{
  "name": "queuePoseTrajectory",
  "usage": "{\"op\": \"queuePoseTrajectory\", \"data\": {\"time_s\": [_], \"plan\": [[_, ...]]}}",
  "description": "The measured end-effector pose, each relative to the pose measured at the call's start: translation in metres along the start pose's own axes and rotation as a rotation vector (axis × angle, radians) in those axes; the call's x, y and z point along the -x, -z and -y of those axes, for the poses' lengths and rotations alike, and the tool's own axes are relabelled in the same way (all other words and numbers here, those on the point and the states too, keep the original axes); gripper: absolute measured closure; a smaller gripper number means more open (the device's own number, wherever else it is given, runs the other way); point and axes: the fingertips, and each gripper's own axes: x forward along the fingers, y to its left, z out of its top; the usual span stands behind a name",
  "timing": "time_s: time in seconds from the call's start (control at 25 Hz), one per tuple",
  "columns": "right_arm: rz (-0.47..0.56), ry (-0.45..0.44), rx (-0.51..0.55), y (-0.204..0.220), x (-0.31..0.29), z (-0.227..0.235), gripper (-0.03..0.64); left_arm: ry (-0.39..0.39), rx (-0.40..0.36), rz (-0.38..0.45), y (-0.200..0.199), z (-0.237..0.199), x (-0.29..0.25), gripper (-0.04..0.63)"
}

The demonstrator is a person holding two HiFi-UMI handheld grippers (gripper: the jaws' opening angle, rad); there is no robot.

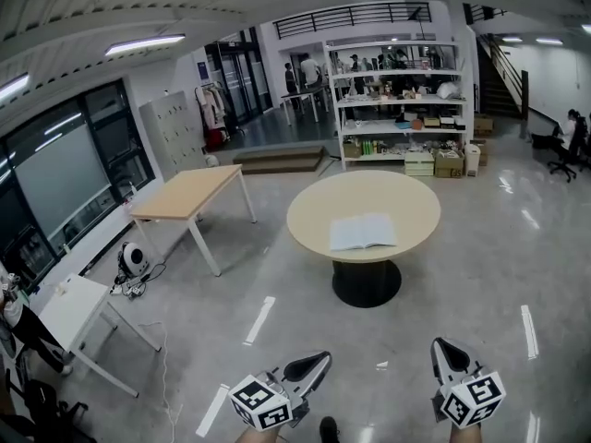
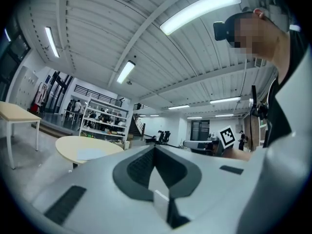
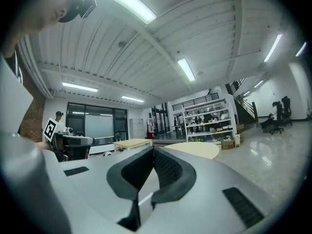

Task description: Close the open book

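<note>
The open book [image 1: 363,232] lies flat, pages up, on the round beige table [image 1: 305,212] in the middle of the room, some way ahead of both grippers. In the head view my left gripper [image 1: 319,358] and right gripper [image 1: 441,344] hang side by side at the bottom edge, above the floor, pointing toward the table. Both are shut and empty. In the left gripper view the left gripper [image 2: 155,147] has its tips together, and the book [image 2: 90,153] shows as a pale patch on the table [image 2: 73,144]. In the right gripper view the right gripper [image 3: 153,148] is shut too, with the table [image 3: 195,149] beyond.
A rectangular wooden table [image 1: 185,194] stands at the left, and a white table [image 1: 74,307] nearer at the far left. A small fan [image 1: 132,258] and cables lie on the floor between them. Stocked shelves [image 1: 397,100] and boxes [image 1: 448,162] stand behind the round table.
</note>
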Motion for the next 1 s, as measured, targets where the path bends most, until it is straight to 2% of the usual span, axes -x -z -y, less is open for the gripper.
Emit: {"op": "queuePoseTrajectory", "data": {"time_s": [0.2,0.32,0.48,0.64,1.0], "plan": [[-0.015,0.016,0.015,0.000,-0.080,0.029,0.618,0.007,-0.003,-0.001,0.001,-0.073,-0.047,0.597],[-0.014,0.020,0.016,-0.009,-0.135,0.036,0.618,-0.007,-0.032,-0.006,-0.008,-0.126,-0.074,0.597],[-0.019,0.023,0.008,-0.013,-0.206,0.030,0.618,0.062,-0.014,-0.007,-0.020,-0.186,-0.098,0.597],[-0.023,0.034,0.006,-0.014,-0.266,0.031,0.618,0.071,0.000,-0.009,-0.027,-0.245,-0.120,0.597],[-0.032,0.034,0.011,-0.017,-0.366,0.084,0.618,0.070,0.024,-0.008,-0.028,-0.335,-0.193,0.597]]}}
